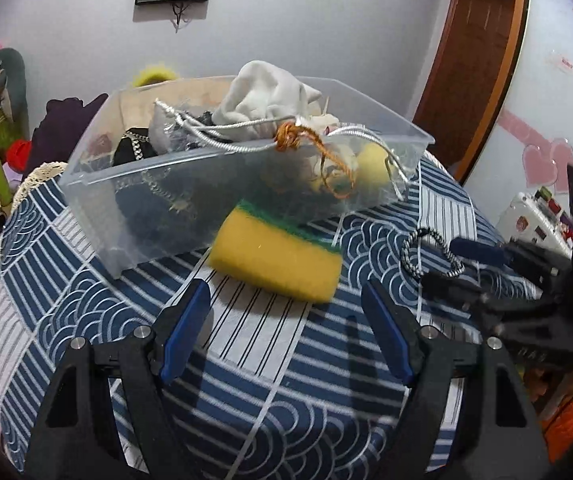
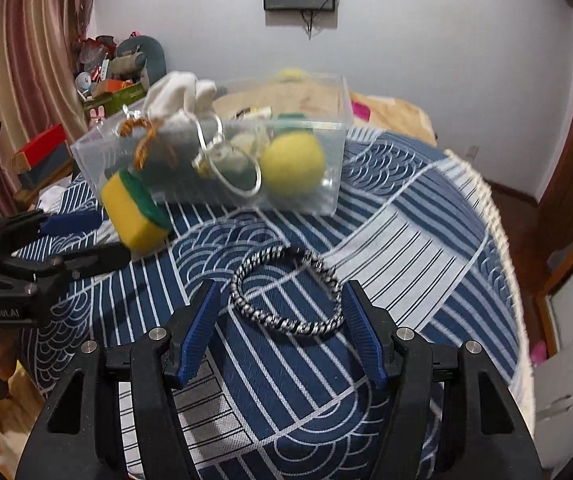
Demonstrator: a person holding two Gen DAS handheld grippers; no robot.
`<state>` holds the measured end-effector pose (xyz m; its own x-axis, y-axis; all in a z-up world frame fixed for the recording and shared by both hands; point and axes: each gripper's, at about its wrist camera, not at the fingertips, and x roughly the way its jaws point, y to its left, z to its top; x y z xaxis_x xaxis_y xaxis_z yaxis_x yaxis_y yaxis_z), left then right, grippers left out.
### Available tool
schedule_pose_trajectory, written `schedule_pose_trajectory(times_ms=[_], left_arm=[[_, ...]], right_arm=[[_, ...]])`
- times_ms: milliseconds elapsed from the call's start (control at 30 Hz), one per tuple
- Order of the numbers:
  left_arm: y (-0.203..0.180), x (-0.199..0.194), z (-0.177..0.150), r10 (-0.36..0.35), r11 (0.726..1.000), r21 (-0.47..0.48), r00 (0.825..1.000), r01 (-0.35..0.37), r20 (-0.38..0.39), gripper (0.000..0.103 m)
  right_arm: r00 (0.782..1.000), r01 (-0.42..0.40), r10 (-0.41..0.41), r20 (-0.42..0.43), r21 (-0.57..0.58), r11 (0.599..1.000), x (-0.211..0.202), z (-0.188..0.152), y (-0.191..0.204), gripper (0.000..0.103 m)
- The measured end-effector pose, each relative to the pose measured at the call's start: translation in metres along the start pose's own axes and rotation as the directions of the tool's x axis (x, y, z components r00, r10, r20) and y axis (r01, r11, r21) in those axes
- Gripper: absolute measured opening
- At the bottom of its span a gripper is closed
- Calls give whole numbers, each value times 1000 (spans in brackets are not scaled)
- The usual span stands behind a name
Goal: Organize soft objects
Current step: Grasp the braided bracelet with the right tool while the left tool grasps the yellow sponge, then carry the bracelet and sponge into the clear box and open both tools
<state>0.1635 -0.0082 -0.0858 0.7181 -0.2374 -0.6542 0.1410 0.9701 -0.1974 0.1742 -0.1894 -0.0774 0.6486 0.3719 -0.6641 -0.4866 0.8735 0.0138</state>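
Two grippers: both over a round table [image 2: 426,216] with a blue-and-white patterned cloth.
Left gripper [image 1: 286,304]: jaws spread wide, nothing between them — the pads touch nothing.
Right gripper [image 2: 282,304]: jaws apart, one on each side of the cord; whether the pads touch it cannot be told.
Sponge [image 1: 276,254]: yellow with a green scrub layer, lying on the cloth just ahead of the left gripper, against the near wall of the bin.
Cord [image 2: 288,290]: a black-and-white braided loop, flat on the cloth, right of the sponge.
Bin [image 1: 98,184]: clear plastic, on the table behind both things.
Bin contents: a white cloth [image 1: 266,96] heaped on top, silver cord [image 1: 222,136], orange twine [image 1: 306,140], a yellow ball [image 2: 292,164] at one end — darker things underneath, unclear.
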Motion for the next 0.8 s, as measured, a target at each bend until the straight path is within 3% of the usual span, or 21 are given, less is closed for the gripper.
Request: schedule_pose_trajectory(times_ms=[167, 267, 467, 667, 800], left_arm=[[-2, 10, 7, -11, 1000, -29, 1000, 11, 4, 76], [-3, 11, 6, -10, 1000, -20, 1000, 10, 6, 58], [-1, 5, 1, -22, 1000, -13, 1000, 22, 22, 46], [-1, -5, -8, -23, 1000, -3, 999, 23, 33, 36], [5, -17, -9, -12, 1000, -8, 998, 12, 55, 35]], right_arm=[[1000, 0, 0, 4, 16, 1000, -1, -2, -5, 55], [1000, 22, -23, 10, 19, 1000, -2, -3, -8, 38], [1000, 15, -15, 15, 55, 998, -6, -6, -19, 12], [999, 12, -14, 40, 50, 999, -13, -4, -13, 11], [997, 19, -21, 73, 27, 999, -22, 1, -8, 11]])
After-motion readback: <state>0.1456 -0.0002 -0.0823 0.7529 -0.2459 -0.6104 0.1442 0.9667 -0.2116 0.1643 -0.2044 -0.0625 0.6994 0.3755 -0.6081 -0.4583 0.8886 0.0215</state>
